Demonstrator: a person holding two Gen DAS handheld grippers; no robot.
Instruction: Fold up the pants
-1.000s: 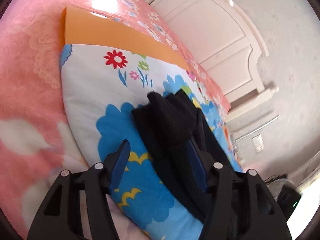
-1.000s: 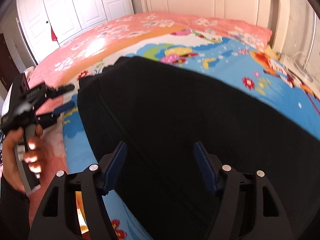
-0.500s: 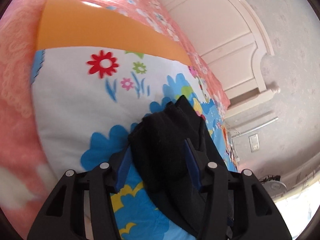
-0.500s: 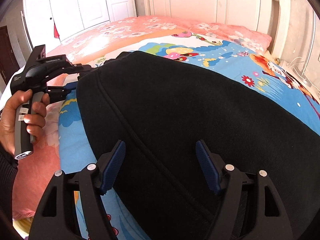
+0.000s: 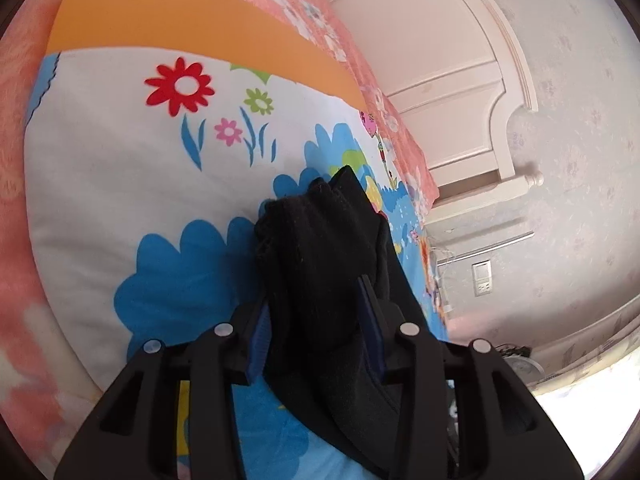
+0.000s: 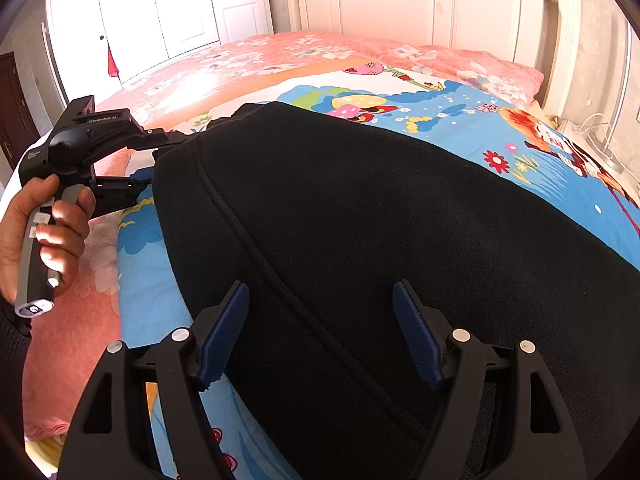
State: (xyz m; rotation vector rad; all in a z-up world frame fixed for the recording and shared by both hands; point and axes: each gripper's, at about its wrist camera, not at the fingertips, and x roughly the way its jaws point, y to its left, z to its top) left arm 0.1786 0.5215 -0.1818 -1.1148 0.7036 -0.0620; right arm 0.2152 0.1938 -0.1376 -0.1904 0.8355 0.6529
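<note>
My left tool [image 5: 316,320] is closed down on a bunched corner of the pants [image 5: 320,248], with black cloth packed between both blue pads [image 5: 256,336]. The gathered end stands up past the fingertips, over the blue cloud print of the quilt [image 5: 120,168].

In the right wrist view the pants [image 6: 380,216] spread wide and mostly flat across the quilt [image 6: 460,112], which lies on the bed [image 6: 300,48]. A seam runs diagonally down the cloth toward my right tool [image 6: 320,332]. That tool's fingers stand wide apart above the black cloth; nothing is pinched between its pads [image 6: 224,332]. Whether the tips touch the cloth I cannot tell.

My left hand [image 6: 40,232] shows at the left edge of that view, wrapped round the handle of the left tool [image 6: 146,160], which bites the far left corner of the pants at the quilt's edge.

The pink cover [image 5: 16,120] lies beyond the quilt. A white headboard [image 6: 460,0] stands behind and a white wardrobe [image 6: 176,4] is at back left.
</note>
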